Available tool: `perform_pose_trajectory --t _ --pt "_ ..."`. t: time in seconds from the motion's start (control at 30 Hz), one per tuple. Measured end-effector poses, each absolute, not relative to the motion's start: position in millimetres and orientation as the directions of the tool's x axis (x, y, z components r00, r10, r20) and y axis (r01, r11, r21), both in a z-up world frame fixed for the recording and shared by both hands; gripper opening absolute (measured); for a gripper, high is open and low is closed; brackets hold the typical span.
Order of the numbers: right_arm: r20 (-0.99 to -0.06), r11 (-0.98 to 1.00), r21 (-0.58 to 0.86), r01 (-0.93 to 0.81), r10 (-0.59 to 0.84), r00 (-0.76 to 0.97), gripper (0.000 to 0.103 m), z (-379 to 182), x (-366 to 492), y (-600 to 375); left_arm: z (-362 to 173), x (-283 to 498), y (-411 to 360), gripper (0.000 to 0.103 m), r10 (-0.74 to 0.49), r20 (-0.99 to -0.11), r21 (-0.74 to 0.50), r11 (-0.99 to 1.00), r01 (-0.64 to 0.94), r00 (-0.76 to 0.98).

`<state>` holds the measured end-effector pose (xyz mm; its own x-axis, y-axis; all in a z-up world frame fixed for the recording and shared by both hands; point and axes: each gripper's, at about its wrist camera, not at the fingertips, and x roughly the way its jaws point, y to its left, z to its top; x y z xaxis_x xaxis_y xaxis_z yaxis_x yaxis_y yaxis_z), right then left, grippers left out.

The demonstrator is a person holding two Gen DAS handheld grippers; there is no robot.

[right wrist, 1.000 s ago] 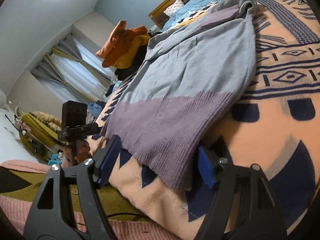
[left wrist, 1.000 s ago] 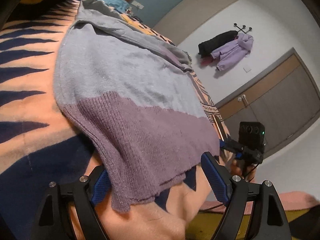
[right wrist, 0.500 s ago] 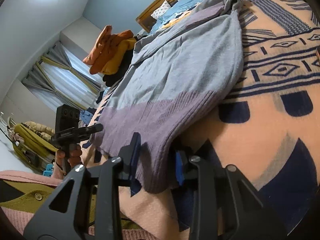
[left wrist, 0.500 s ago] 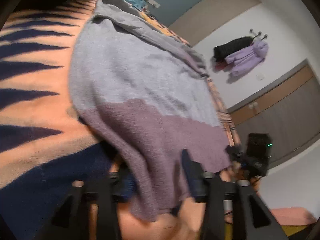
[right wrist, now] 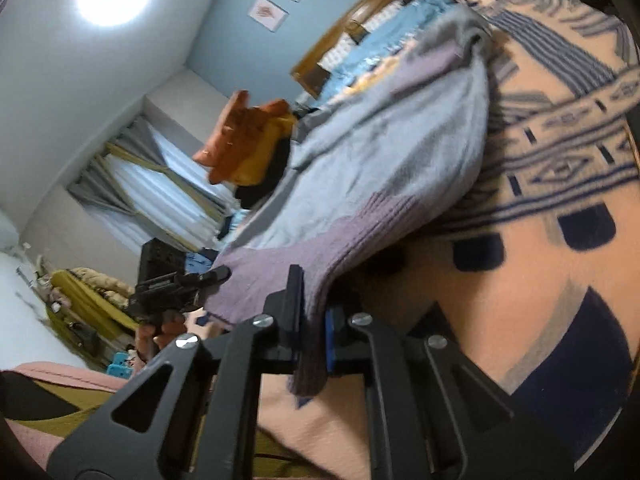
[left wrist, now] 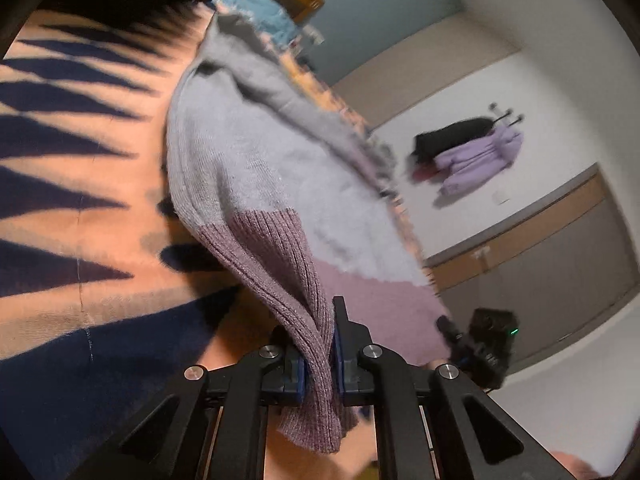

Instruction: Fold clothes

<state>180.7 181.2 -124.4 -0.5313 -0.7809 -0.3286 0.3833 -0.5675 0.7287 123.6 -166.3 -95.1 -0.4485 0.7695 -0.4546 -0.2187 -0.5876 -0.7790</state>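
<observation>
A knit sweater (left wrist: pixel 264 176), grey-blue with a mauve ribbed hem, lies spread on a peach and navy patterned blanket (left wrist: pixel 80 216). My left gripper (left wrist: pixel 318 344) is shut on one corner of the mauve hem, which hangs down between its fingers. My right gripper (right wrist: pixel 314 320) is shut on the other hem corner of the sweater (right wrist: pixel 384 152). Both corners are lifted off the blanket (right wrist: pixel 552 280), and the hem stretches between the grippers. Each wrist view shows the other gripper (left wrist: pixel 484 344) (right wrist: pixel 168 280) at the far end of the hem.
Orange and yellow clothes (right wrist: pixel 248 140) are piled at the bed's side. A wooden headboard (right wrist: pixel 360 16) and blue bedding stand at the far end. Coats (left wrist: pixel 476 152) hang on a wall rack above a wardrobe (left wrist: pixel 552 256). Curtains (right wrist: pixel 160 192) cover a window.
Both grippers went from open around the hem corners to shut on them. They have since lifted the hem off the blanket and tilted.
</observation>
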Motion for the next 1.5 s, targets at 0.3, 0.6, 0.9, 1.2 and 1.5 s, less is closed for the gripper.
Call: perform_pose_trajectory --t 0.3,0.6,0.9,1.2,1.5 --pt "-0.194 -0.505 0.696 0.512 -0.817 -0.543 0.010 -74 209 182 -42 148 -187 0.008 0.796 -0.319 -0.781 -0.528 -0.333 -0.514" --pt "-0.187 -0.492 0.669 0.558 -0.837 -0.515 0.010 -57 226 180 -43 163 -197 0.008 0.792 -0.337 -0.776 -0.540 -0.328 -0.509" --pt "-0.187 -0.478 0.698 0.533 -0.840 -0.509 0.010 -66 210 184 -46 156 -195 0.009 0.778 -0.371 -0.762 -0.567 -0.312 -0.508" --pt "-0.180 -0.479 0.692 0.540 -0.839 -0.513 0.010 -54 190 187 -31 139 -191 0.009 0.768 -0.384 -0.740 -0.588 -0.326 -0.512" --pt "-0.181 -0.480 0.689 0.542 -0.839 -0.512 0.010 -44 160 186 -17 113 -186 0.009 0.764 -0.400 -0.724 -0.602 -0.337 -0.506"
